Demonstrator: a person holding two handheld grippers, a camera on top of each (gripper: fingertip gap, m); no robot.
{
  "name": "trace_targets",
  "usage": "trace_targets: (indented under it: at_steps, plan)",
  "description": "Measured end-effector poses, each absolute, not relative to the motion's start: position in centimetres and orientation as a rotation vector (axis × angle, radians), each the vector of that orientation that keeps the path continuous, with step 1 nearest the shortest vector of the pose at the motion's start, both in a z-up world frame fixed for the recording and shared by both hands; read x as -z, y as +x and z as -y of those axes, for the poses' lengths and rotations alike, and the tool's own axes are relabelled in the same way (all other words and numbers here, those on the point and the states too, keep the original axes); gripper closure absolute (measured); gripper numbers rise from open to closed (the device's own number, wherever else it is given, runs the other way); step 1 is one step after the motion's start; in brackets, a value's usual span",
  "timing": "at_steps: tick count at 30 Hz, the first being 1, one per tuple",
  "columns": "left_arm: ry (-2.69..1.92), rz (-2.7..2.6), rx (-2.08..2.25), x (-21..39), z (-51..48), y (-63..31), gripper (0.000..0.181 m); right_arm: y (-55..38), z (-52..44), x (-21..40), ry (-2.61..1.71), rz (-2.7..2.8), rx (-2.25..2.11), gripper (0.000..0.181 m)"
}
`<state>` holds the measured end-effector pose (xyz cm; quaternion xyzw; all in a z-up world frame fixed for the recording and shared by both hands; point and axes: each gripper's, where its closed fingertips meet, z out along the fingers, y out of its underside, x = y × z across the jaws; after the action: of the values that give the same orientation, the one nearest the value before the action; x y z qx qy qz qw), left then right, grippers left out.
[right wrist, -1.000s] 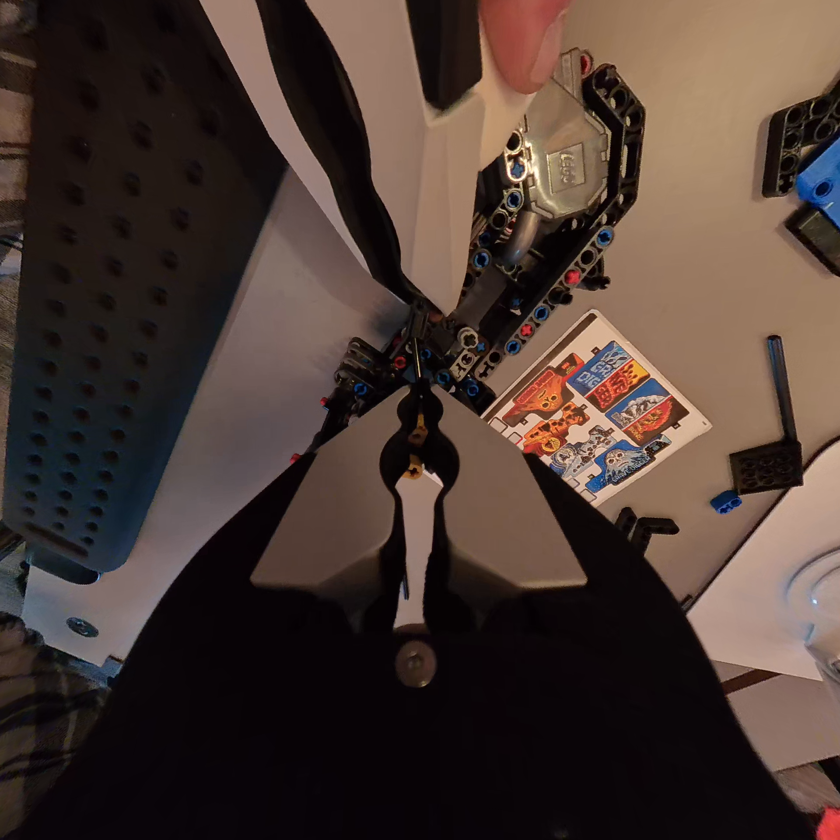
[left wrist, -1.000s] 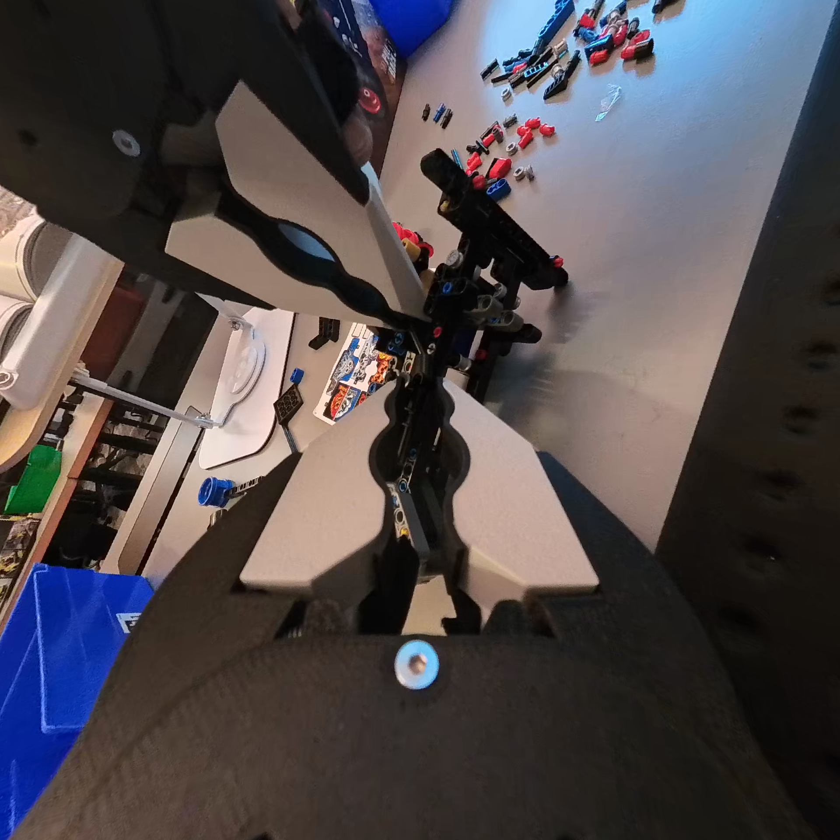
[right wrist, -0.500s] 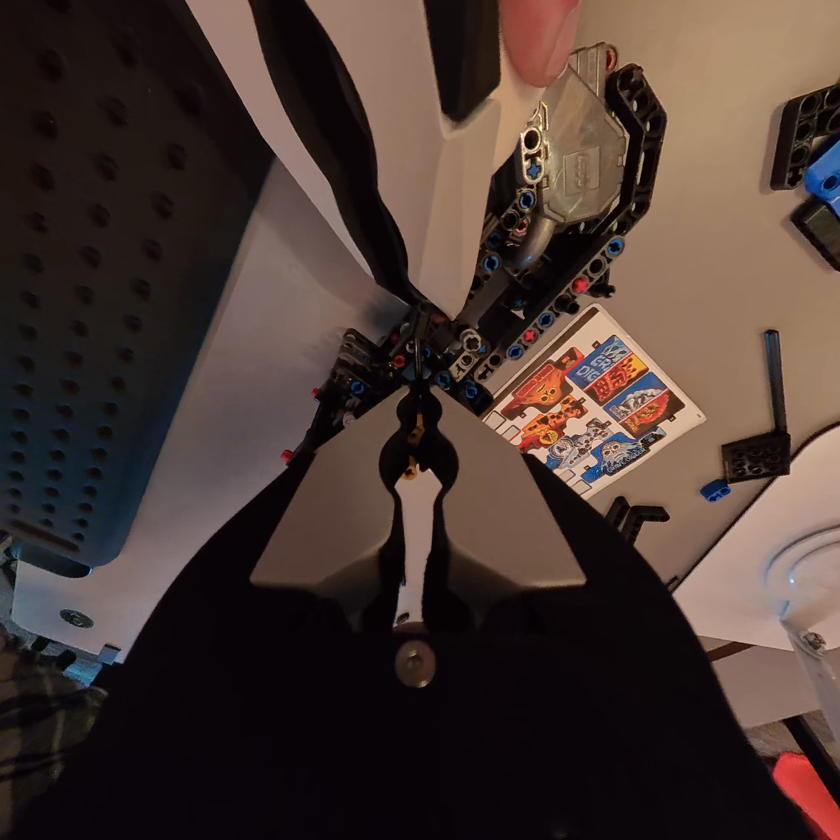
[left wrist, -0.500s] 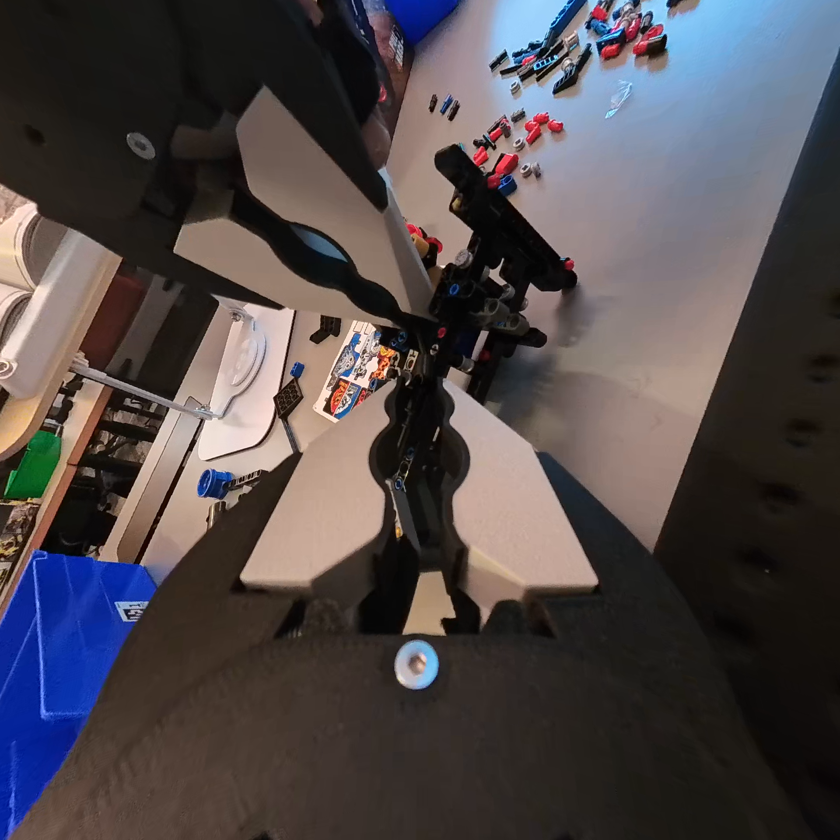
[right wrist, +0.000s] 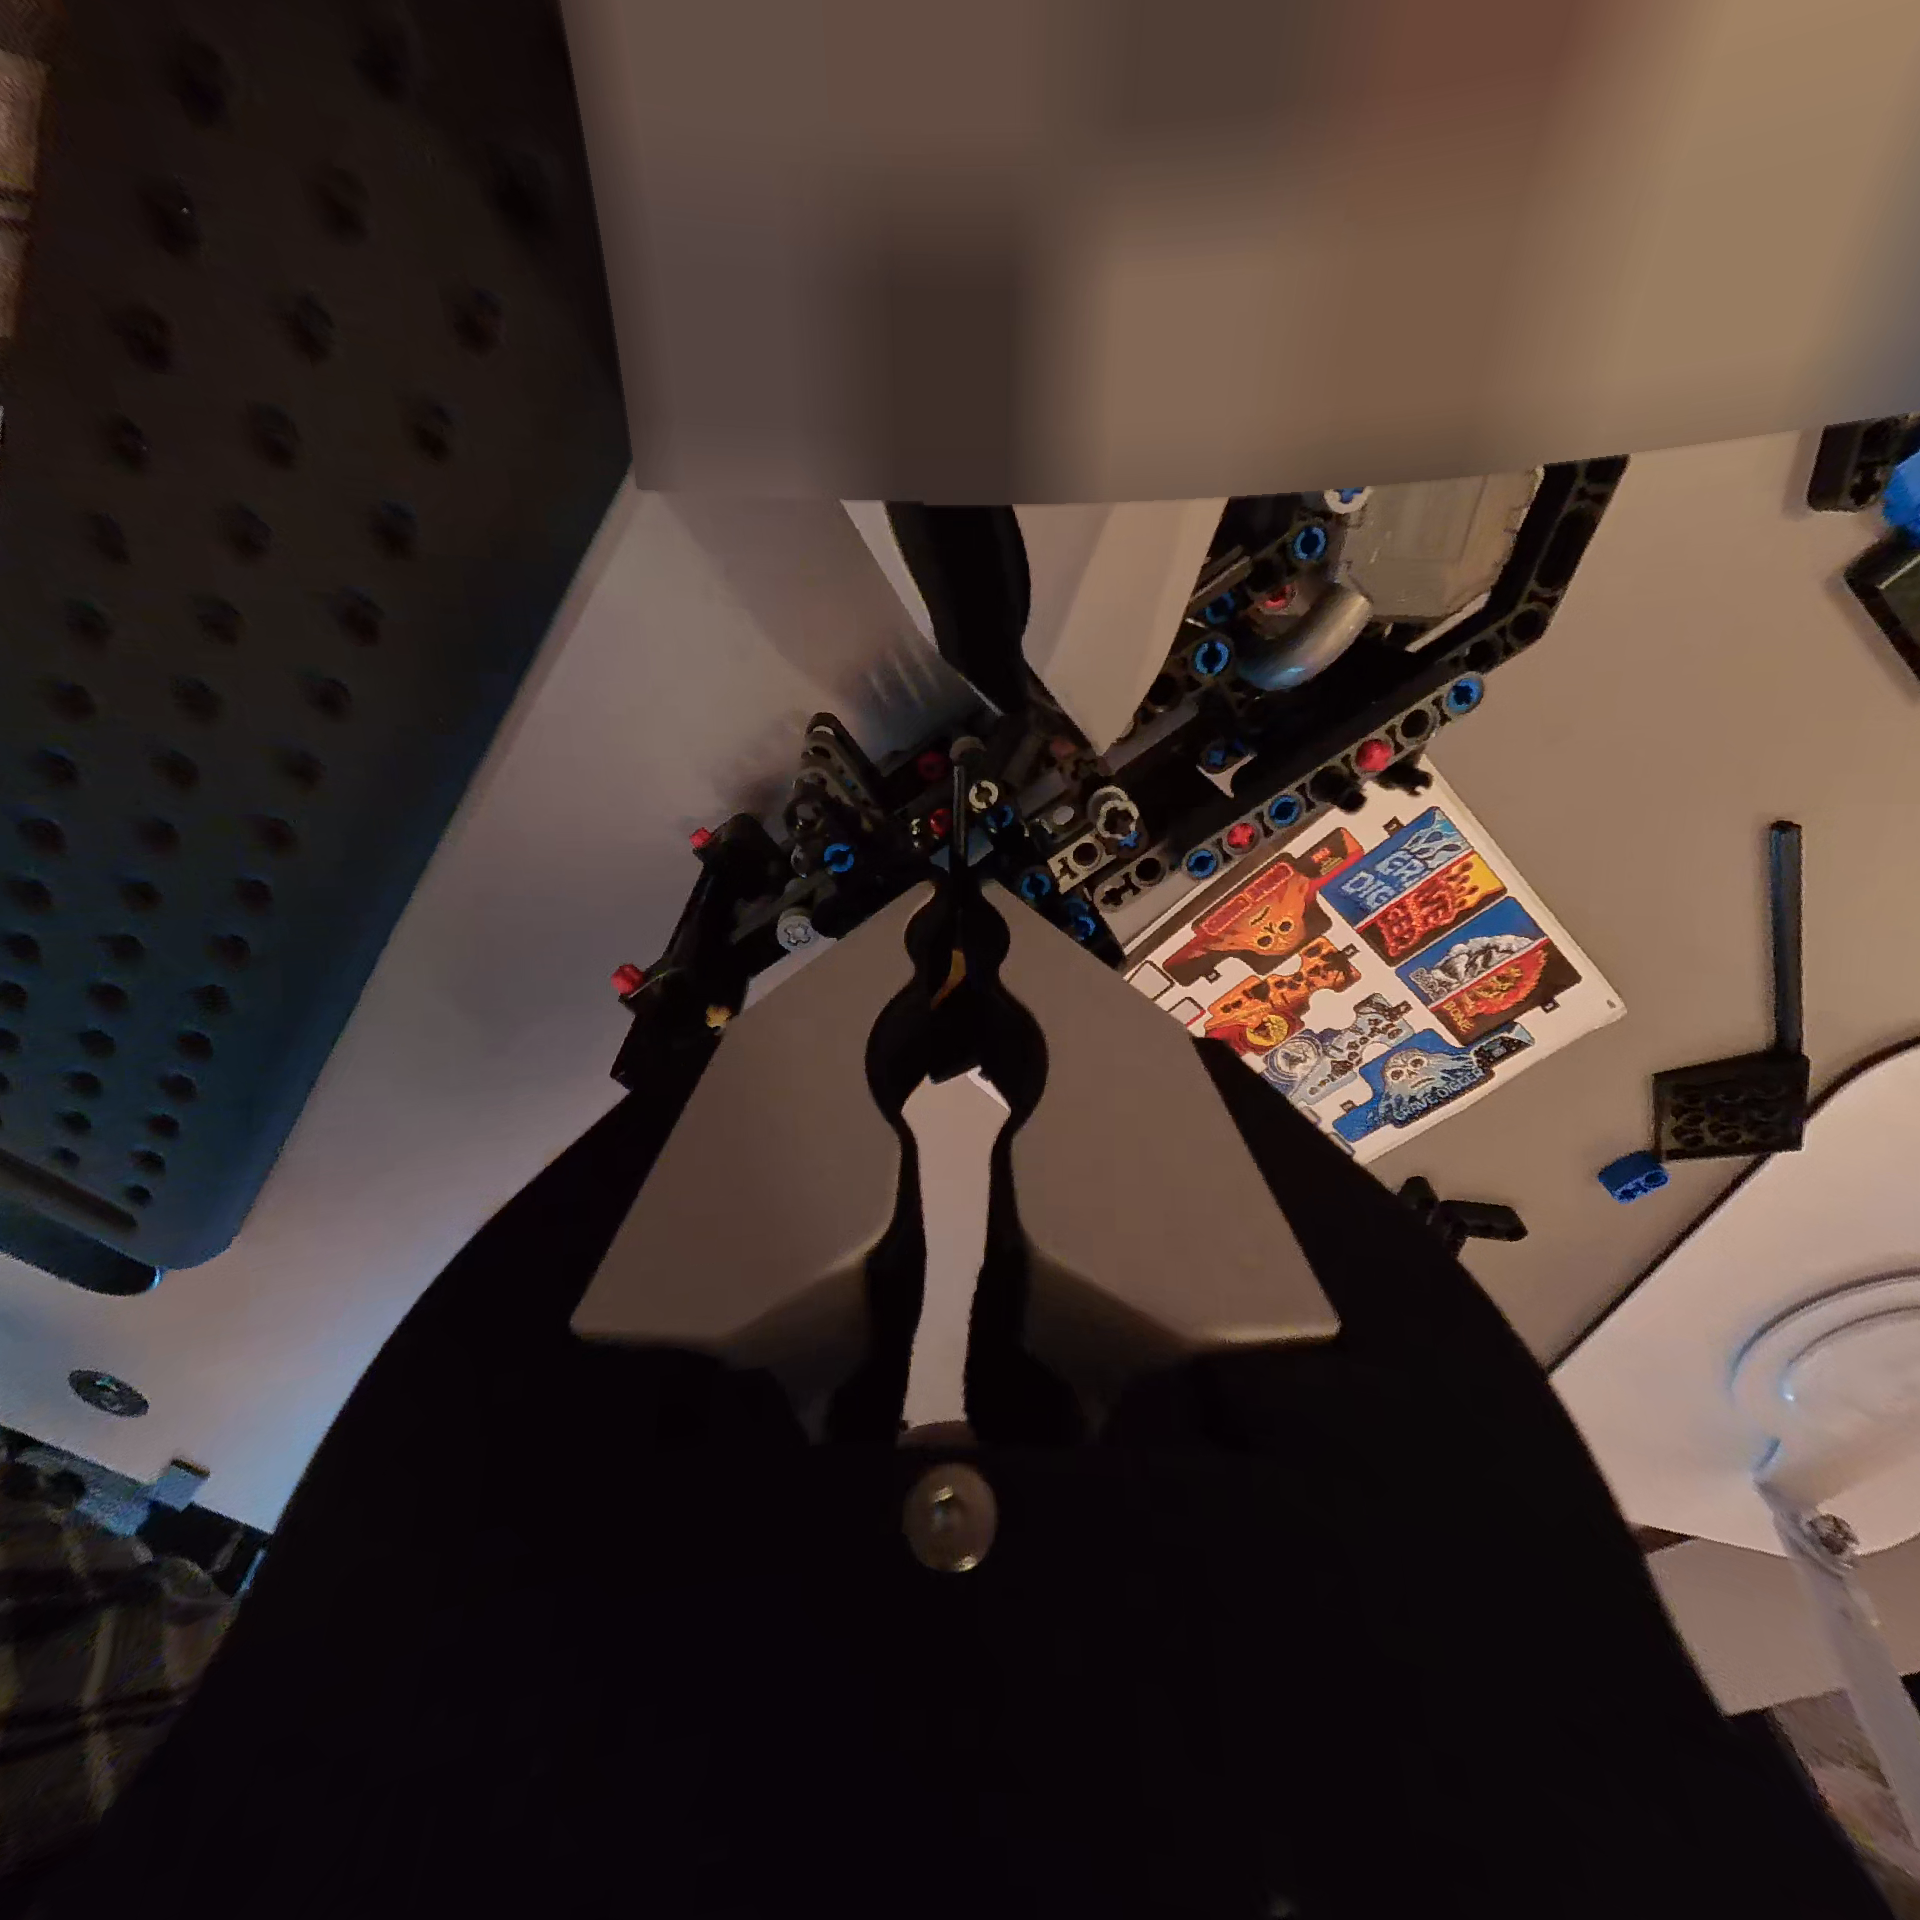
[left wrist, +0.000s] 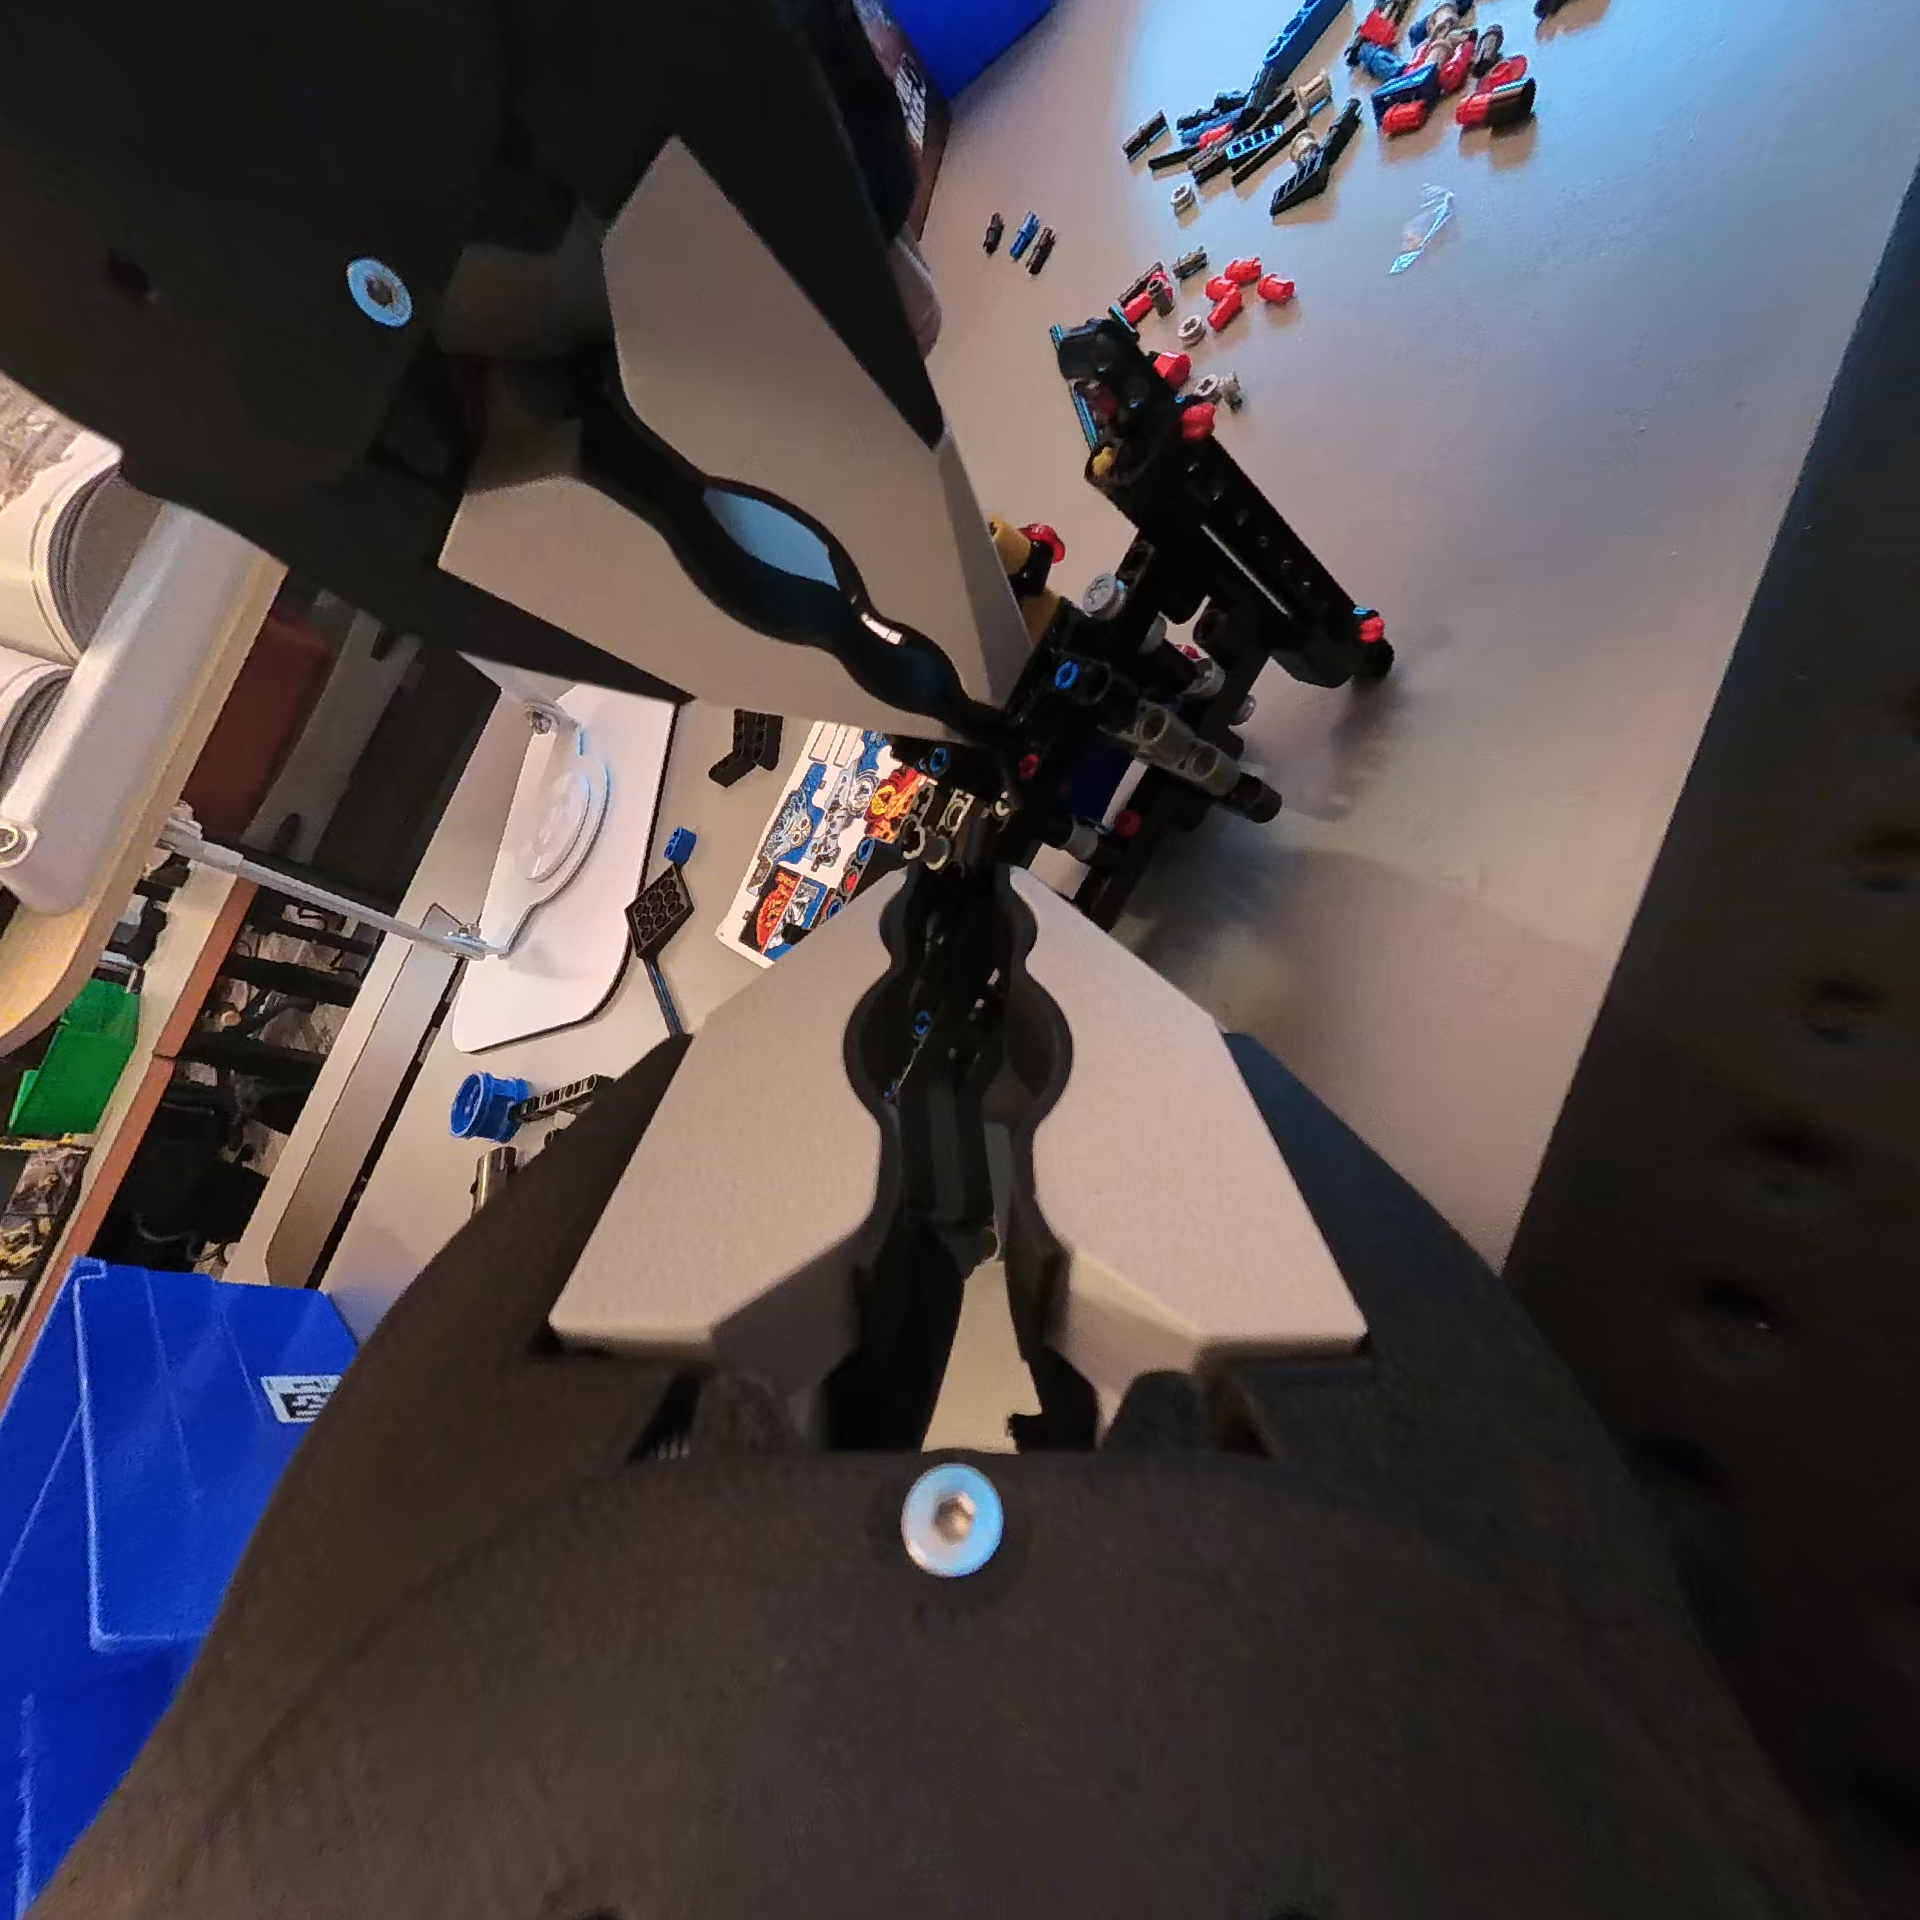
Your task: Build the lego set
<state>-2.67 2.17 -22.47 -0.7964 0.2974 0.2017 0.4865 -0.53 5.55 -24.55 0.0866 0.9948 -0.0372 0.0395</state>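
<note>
A black Technic frame (left wrist: 1153,665), raised just above the grey table (left wrist: 1558,436), is clamped by the left gripper (left wrist: 961,883). A thin black axle (right wrist: 961,831) is pinched by the right gripper (right wrist: 961,904); it should be kept aligned and pushed in straight.

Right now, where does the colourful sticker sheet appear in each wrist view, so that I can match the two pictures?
Left wrist view: sticker sheet lies left of centre, just left of the black lego frame.
Right wrist view: sticker sheet lies right of centre, below the frame.
Shared landmark: the black grid tile on a stick beside the sheet.
</note>
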Motion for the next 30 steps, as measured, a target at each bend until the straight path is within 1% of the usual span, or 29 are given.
trace_targets:
  at_steps: [10,16,30]
  plan:
    - [-1.921,-0.718,-0.462,22.5,-2.2,-2.8,0.171,-1.0,-5.8,24.4,0.451,-3.045,0.193,0.181]
    - [-1.945,-0.681,-0.495,22.5,-2.8,-3.1,0.171,-1.5,-6.6,24.6,0.535,-3.047,0.148,0.181]
    - [-1.986,-0.641,-0.526,22.9,-4.2,-3.3,0.171,-1.5,-7.4,24.2,0.569,-2.995,0.108,0.181]
